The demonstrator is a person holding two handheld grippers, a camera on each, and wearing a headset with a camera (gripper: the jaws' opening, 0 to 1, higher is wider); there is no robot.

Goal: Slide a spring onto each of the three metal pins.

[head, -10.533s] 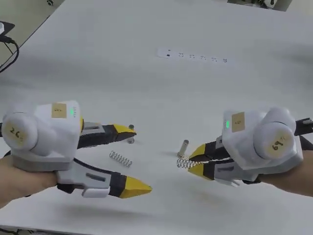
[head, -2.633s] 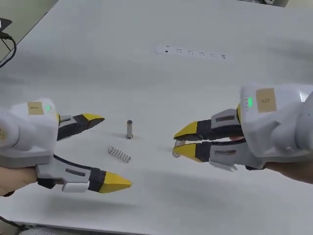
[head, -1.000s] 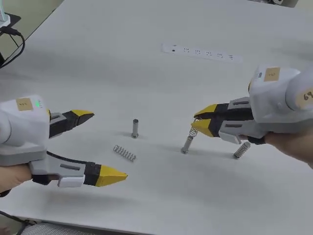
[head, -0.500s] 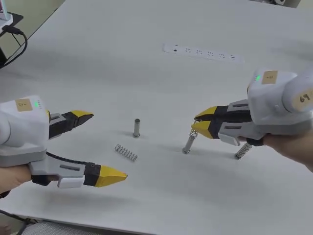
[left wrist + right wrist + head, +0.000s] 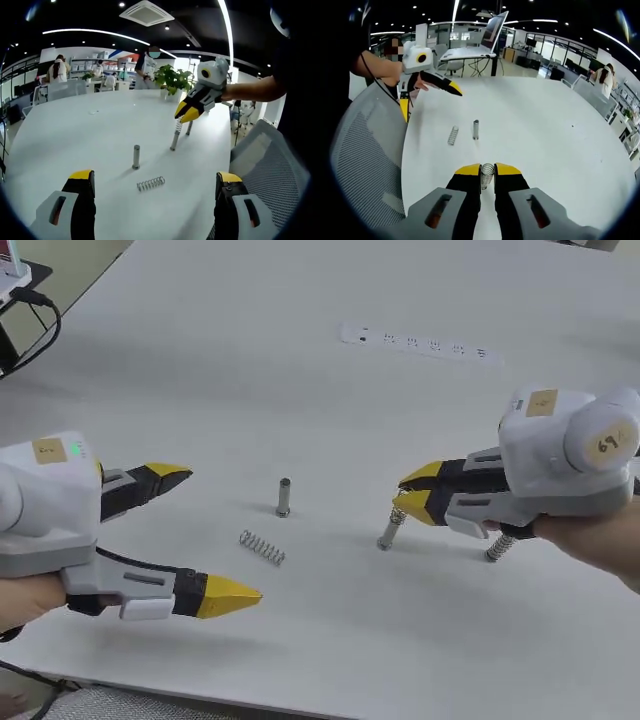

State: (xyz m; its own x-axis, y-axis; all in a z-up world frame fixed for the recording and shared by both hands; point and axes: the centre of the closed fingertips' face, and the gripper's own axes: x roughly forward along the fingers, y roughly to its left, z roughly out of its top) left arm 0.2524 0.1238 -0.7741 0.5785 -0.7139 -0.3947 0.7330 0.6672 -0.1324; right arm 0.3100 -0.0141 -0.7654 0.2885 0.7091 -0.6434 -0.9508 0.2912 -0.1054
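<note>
Small coiled metal spring [image 5: 487, 176] is clamped between the jaws of the yellow-tipped right gripper [image 5: 402, 492], at the top end of a tilted metal pin [image 5: 386, 535]. Just behind its jaws stands a second pin wearing a spring [image 5: 497, 547]. Toward the left gripper [image 5: 200, 533], jaws wide apart and empty, are a bare upright pin [image 5: 284, 497] and a loose spring [image 5: 262, 547] lying flat. White table [image 5: 250, 390], with a white power strip [image 5: 420, 343] farther off.

The right gripper [image 5: 404, 492] has lifted its spring [image 5: 487, 176] onto the now-tilted pin [image 5: 385, 537].

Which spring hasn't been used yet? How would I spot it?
On the white table, look between the left gripper and the right gripper. Near the bare upright pin lies the loose spring, flat on its side; the other springs are on pins.
</note>
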